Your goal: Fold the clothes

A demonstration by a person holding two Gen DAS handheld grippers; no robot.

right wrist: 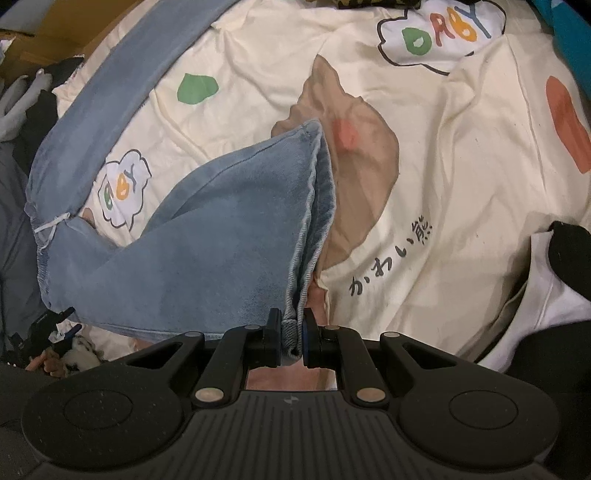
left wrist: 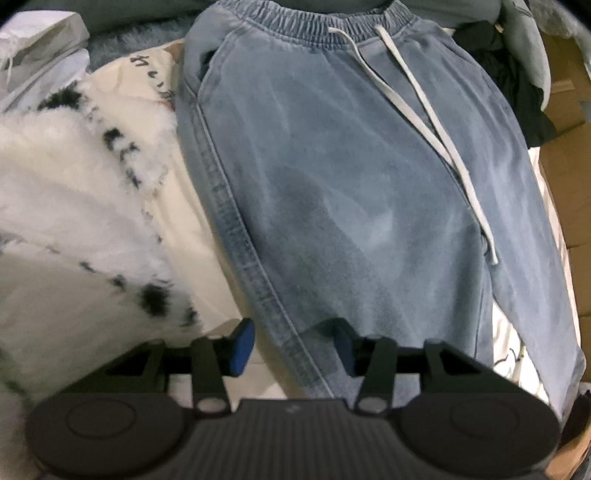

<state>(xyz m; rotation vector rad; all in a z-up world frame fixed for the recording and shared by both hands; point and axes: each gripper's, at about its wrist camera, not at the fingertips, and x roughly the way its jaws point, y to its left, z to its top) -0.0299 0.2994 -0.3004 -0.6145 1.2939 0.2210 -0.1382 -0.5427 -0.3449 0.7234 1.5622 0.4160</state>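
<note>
While the right gripper [right wrist: 290, 341] pinches the hem of the blue drawstring trousers [left wrist: 351, 177] between narrow jaws, the left gripper [left wrist: 291, 343] gapes wide — a lengthwise fold looks under way, not complete.

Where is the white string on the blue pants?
In the left wrist view, the white string hangs from the stretchy waistband at the top, trailing down the right side of the blue pants.

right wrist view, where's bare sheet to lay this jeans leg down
Open patch: the cream printed sheet right of the jeans leg, between the big DABY cloud and the black script. The left edge is crowded with dark clothes, and a white garment fills the lower right.
</note>
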